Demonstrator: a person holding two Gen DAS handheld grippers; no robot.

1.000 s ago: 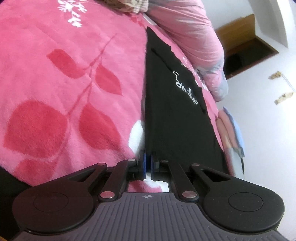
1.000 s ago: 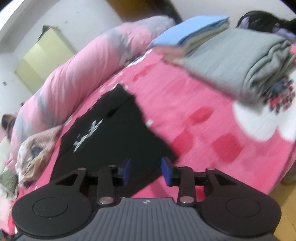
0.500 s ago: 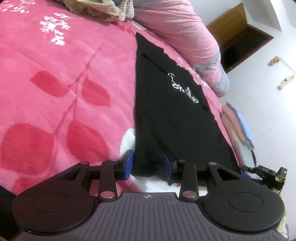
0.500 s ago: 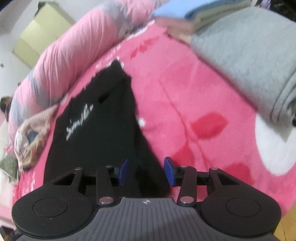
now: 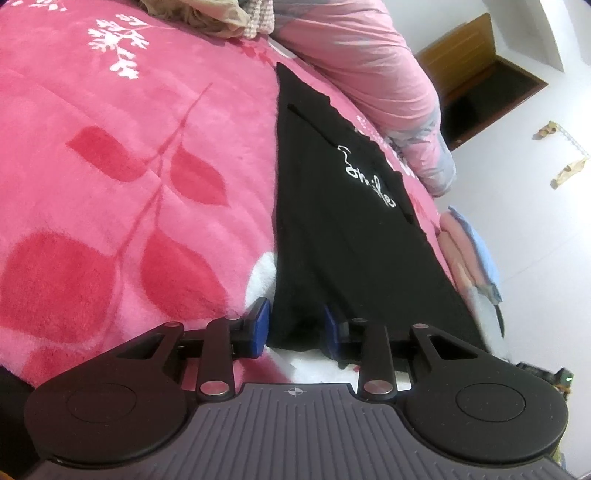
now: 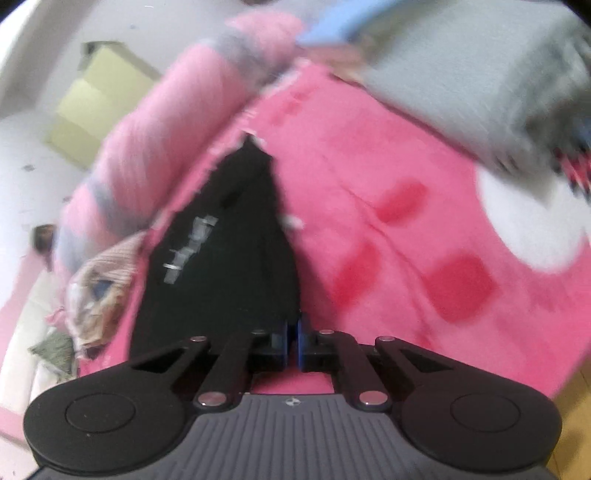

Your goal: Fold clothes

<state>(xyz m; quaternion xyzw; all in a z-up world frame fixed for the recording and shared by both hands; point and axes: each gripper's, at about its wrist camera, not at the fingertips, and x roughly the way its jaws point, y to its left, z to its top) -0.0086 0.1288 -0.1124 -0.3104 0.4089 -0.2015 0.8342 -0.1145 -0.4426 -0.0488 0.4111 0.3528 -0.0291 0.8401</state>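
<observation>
Pink plush blanket (image 5: pixel 129 184), printed with red leaves and white sprigs, covers the bed and fills most of both views. Along its far edge lies a long pink-and-grey rolled quilt (image 5: pixel 369 66), with a crumpled beige cloth (image 5: pixel 199 16) at one end. In the blurred right wrist view a folded grey garment (image 6: pixel 480 74) sits on the blanket to the upper right, with a blue folded item (image 6: pixel 332 26) just beyond it. The black garment (image 5: pixel 343 221), marked with white script lettering (image 5: pixel 365 181), lies flat on the blanket beside the quilt, narrowing away from both cameras. The left hand-held gripper (image 5: pixel 295 326) stands at the garment's near hem, its blue pads (image 5: pixel 260 325) apart with a corner of the black fabric between them; the jaws have just been closing a little, and the left pad sits just clear of the cloth, so the fabric is not pinched. The right hand-held gripper (image 6: pixel 293 341) is at the garment's other near corner, its jaws having just closed until the blue pads nearly meet; the black hem reaches them, but motion blur keeps it unclear whether cloth is caught between them.
</observation>
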